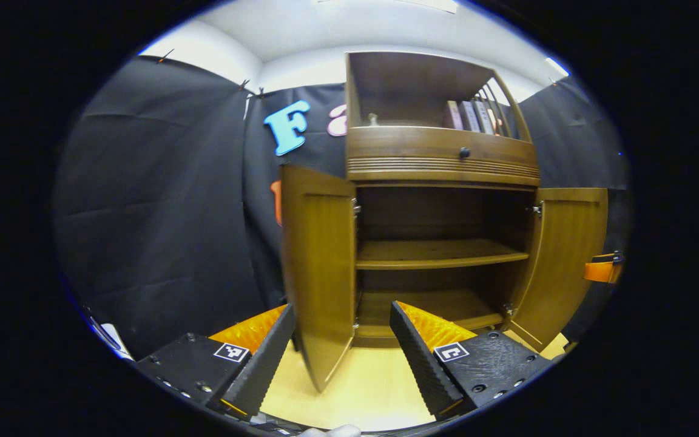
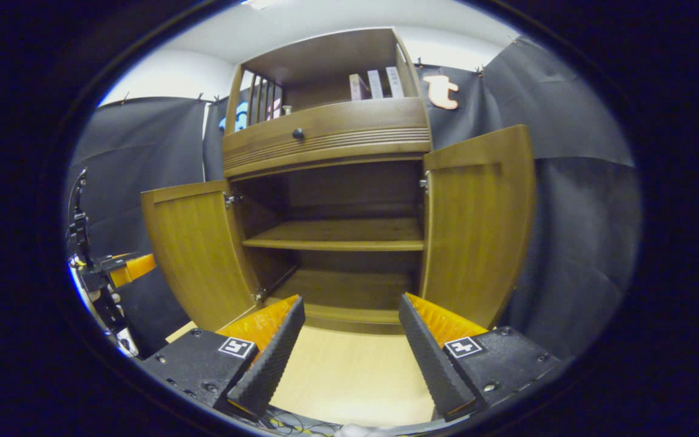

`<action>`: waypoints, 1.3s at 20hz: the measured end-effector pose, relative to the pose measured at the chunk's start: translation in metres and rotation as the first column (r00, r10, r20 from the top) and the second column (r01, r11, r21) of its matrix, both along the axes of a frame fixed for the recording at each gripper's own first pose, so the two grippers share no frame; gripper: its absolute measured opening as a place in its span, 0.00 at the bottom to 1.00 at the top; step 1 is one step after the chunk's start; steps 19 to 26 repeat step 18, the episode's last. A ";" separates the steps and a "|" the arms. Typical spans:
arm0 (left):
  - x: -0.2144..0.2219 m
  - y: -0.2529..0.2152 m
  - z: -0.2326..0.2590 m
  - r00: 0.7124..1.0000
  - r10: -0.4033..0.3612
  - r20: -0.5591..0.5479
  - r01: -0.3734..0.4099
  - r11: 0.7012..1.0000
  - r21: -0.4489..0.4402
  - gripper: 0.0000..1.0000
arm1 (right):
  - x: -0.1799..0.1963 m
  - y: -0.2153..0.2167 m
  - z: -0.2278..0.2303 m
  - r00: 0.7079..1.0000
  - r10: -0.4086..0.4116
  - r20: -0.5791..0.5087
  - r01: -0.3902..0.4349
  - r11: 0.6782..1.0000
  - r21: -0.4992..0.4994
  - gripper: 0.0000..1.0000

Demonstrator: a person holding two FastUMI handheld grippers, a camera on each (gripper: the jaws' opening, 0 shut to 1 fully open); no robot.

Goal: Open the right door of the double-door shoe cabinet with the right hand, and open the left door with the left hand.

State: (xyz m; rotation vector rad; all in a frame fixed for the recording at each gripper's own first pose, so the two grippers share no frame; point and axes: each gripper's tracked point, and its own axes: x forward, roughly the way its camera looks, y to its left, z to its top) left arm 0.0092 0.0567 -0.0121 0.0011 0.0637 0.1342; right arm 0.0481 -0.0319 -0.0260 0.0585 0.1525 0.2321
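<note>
Cabinet [image 1: 440, 164] is seen centre frame in both views, one unit, on a pale floor [image 1: 361, 388]. Two doors counted, both swung wide: left door [image 1: 319, 273] stands just ahead of the left gripper [image 1: 340, 343], long axis vertical, its edge between the spread jaws but untouched; right door [image 2: 477, 224] lies up and right of the right gripper [image 2: 352, 340], jaws also spread, holding nothing. One shelf [image 2: 337, 237], one drawer knob [image 2: 298, 133]. Task judged essentially complete.

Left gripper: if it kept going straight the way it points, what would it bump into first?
Probably the left door. The left gripper is open, and that door's edge stands between its fingers. Depth is hard to judge; it might slip past into the cabinet.
</note>
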 end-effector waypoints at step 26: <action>0.008 -0.109 0.015 0.988 -0.150 0.027 0.150 0.988 0.030 1.00 | -0.023 -0.026 0.012 0.988 -0.143 0.051 0.144 0.989 -0.019 0.99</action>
